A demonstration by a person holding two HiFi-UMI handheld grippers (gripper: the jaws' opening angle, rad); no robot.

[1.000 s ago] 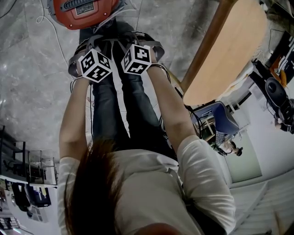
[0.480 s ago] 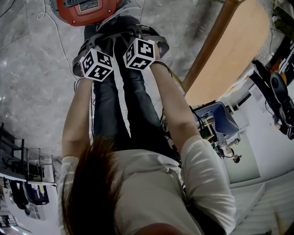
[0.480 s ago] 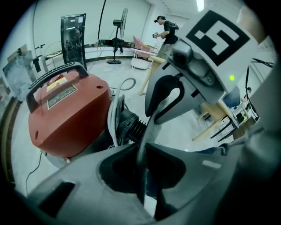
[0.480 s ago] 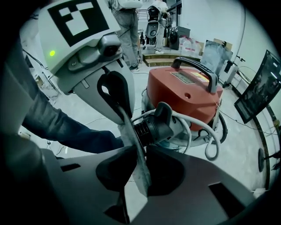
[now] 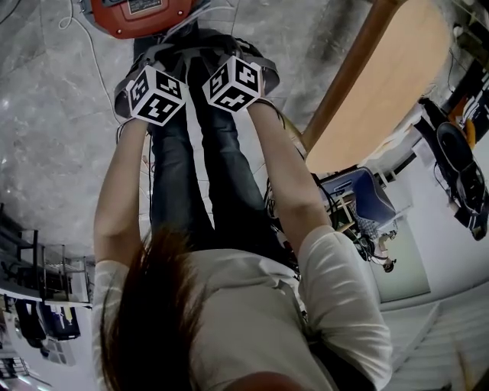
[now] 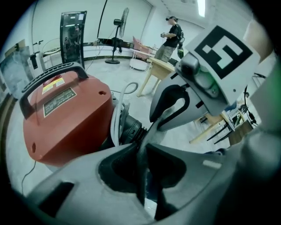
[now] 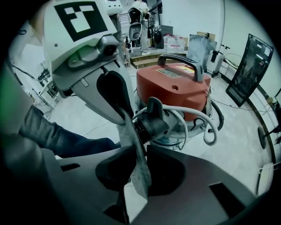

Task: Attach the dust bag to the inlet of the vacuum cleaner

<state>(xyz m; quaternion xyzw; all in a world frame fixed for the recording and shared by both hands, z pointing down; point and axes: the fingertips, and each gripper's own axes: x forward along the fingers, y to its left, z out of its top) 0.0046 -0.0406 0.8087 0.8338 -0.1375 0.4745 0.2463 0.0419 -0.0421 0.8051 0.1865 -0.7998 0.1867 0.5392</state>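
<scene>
A red vacuum cleaner stands on the grey floor at the person's feet. Its black inlet faces both grippers. A thin grey dust bag hangs right in front of the inlet. My left gripper and right gripper sit side by side, each pinching an edge of the bag. Both pairs of jaws have just been opening a little, with the fabric still between them.
A white cord loops around the vacuum's front. A wooden table stands to the right, and a white cable lies on the floor at left. The person's jeans-clad legs are below the grippers. Another person stands far off.
Both marker cubes have rolled slightly and sit a little higher in the head view. The grippers stay at the vacuum's front with the bag.
</scene>
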